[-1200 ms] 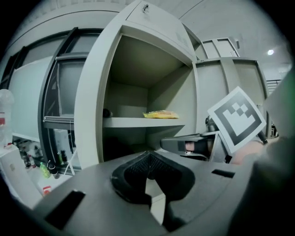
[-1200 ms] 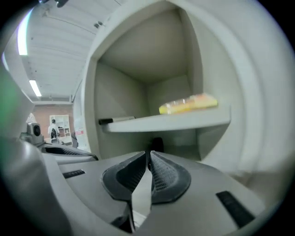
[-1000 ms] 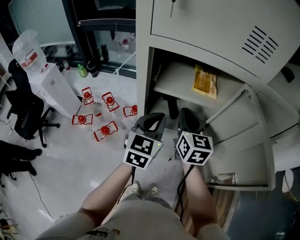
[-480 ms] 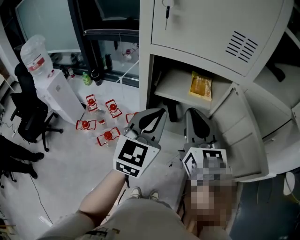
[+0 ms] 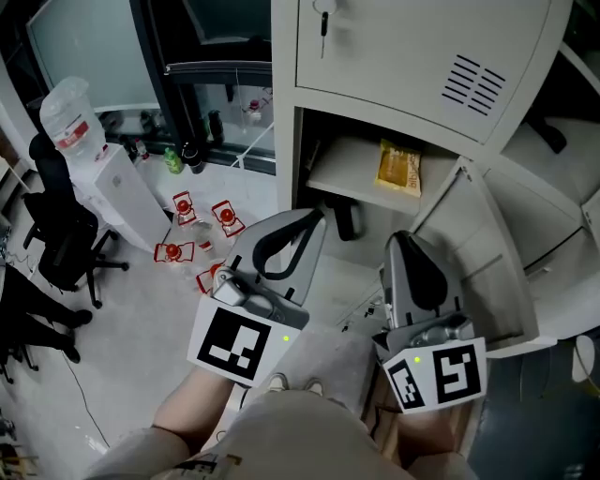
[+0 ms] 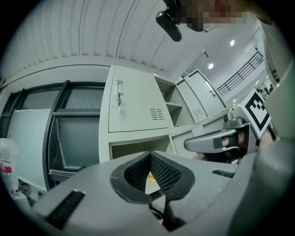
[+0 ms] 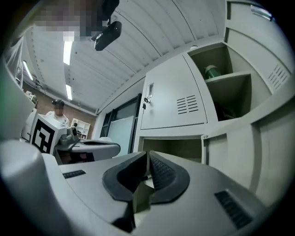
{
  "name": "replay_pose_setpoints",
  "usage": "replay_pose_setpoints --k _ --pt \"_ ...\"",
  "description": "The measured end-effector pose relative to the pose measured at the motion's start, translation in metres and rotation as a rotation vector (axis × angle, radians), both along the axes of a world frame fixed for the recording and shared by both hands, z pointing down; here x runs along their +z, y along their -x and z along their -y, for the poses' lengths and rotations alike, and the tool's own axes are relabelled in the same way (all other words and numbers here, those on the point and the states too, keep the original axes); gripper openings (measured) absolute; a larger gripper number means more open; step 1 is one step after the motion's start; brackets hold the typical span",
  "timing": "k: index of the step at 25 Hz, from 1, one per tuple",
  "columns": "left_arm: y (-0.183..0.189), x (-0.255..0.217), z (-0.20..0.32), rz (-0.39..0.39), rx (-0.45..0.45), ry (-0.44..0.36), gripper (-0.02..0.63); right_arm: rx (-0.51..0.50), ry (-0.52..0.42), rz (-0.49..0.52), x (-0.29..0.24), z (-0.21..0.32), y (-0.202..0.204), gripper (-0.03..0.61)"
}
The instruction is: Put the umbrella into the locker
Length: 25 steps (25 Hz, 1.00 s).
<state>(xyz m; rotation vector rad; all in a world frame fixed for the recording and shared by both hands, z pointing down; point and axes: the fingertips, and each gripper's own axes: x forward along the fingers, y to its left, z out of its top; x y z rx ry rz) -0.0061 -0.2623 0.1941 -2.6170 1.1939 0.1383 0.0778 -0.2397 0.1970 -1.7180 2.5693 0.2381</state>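
Observation:
No umbrella shows clearly in any view. The grey locker has its middle compartment open, its door swung out to the right. A yellow packet lies on the shelf, and a dark object stands below it; I cannot tell what that is. My left gripper hangs in front of the opening, shut, with nothing between its pads. To its right, my right gripper has just been closing. It stands shut, also with nothing in it.
The locker door above is closed with a key in it. At the left are a water dispenser, red-topped bottles on the floor and a black office chair. A green thing sits in an upper locker.
Both grippers have risen and come nearer the camera, away from the locker's lower part. Their marker cubes now sit low in the head view.

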Motion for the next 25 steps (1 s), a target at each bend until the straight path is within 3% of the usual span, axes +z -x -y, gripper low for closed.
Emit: replay_pose_setpoints --k 7,10,25 --pt "0.010 -0.007 -0.018 -0.100 0.015 0.026 0.008 -0.008 -0.005 -0.042 0.004 -0.022 0.000 0.021" --pt "0.011 -0.003 -0.024 -0.059 -0.004 0.012 0.008 -0.031 0.009 -0.054 0.011 -0.029 0.006 0.021" --pt "0.023 0.065 -0.026 0.061 -0.058 0.083 0.008 -0.073 0.113 -0.053 0.062 -0.029 0.016 0.020"
